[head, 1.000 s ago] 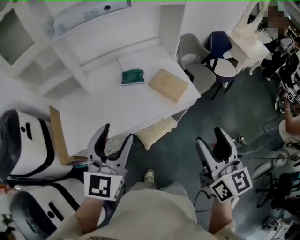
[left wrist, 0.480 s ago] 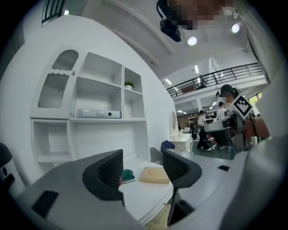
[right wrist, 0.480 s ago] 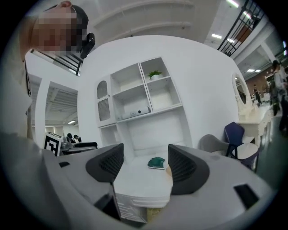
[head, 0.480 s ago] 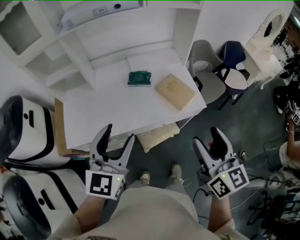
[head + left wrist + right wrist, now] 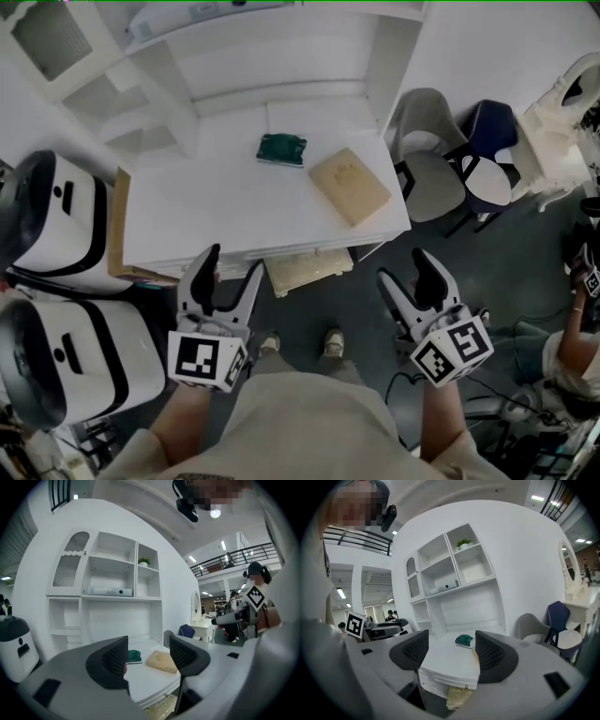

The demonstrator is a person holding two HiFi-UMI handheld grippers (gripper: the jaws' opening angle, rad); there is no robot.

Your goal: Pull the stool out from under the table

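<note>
The stool [image 5: 307, 270] shows only as a cream cushioned seat tucked under the front edge of the white table [image 5: 216, 211]. My left gripper [image 5: 230, 267] is held just before that edge, left of the stool, open with nothing between its jaws. My right gripper [image 5: 405, 272] hangs over the floor to the stool's right, also open and empty. In the left gripper view the jaws [image 5: 149, 658] frame the tabletop, with the stool [image 5: 161, 709] low beneath it. The right gripper view looks between its jaws [image 5: 451, 652] at the table corner and the stool [image 5: 459, 696] below.
On the table lie a green object [image 5: 281, 149] and a tan block [image 5: 350, 186]. A grey chair [image 5: 427, 159] and a navy chair [image 5: 492, 159] stand to the right. Two white machines [image 5: 66, 225] and a cardboard sheet [image 5: 117, 225] crowd the left.
The table has swung square-on in the head view and both feet now show. Both grippers have drifted towards the table's front; the right one has moved left, nearer the stool. The jaws are unchanged.
</note>
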